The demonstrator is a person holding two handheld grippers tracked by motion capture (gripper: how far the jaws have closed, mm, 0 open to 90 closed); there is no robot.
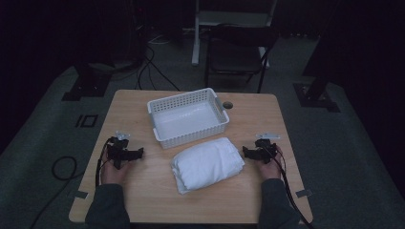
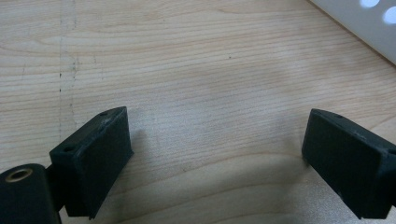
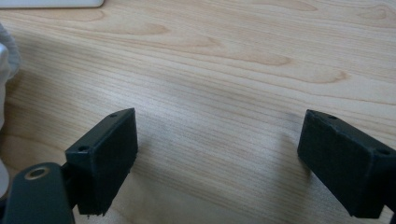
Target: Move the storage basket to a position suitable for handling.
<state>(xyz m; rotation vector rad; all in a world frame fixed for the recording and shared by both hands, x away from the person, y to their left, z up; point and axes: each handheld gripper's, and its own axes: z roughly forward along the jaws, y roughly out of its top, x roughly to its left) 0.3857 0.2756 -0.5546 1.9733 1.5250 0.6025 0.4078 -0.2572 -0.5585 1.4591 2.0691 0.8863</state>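
Note:
A folded white towel (image 1: 206,163) lies on the wooden table (image 1: 138,191) in front of a white slotted basket (image 1: 187,116), which holds nothing. My left gripper (image 1: 140,152) rests on the table to the left of the towel, a hand's width away from it; its jaws stand wide apart over bare wood (image 2: 215,135). My right gripper (image 1: 244,151) sits just off the towel's right end, jaws open over bare wood (image 3: 217,140). The towel's edge (image 3: 5,60) shows at the left of the right gripper view. A corner of the basket (image 2: 364,23) shows in the left gripper view.
A dark chair (image 1: 236,55) and a white frame (image 1: 200,19) stand beyond the table's far edge. A small round hole (image 1: 227,104) sits in the tabletop beside the basket. Cables (image 1: 62,167) run over the floor at the left. Metal clips (image 1: 302,193) mark the table's front corners.

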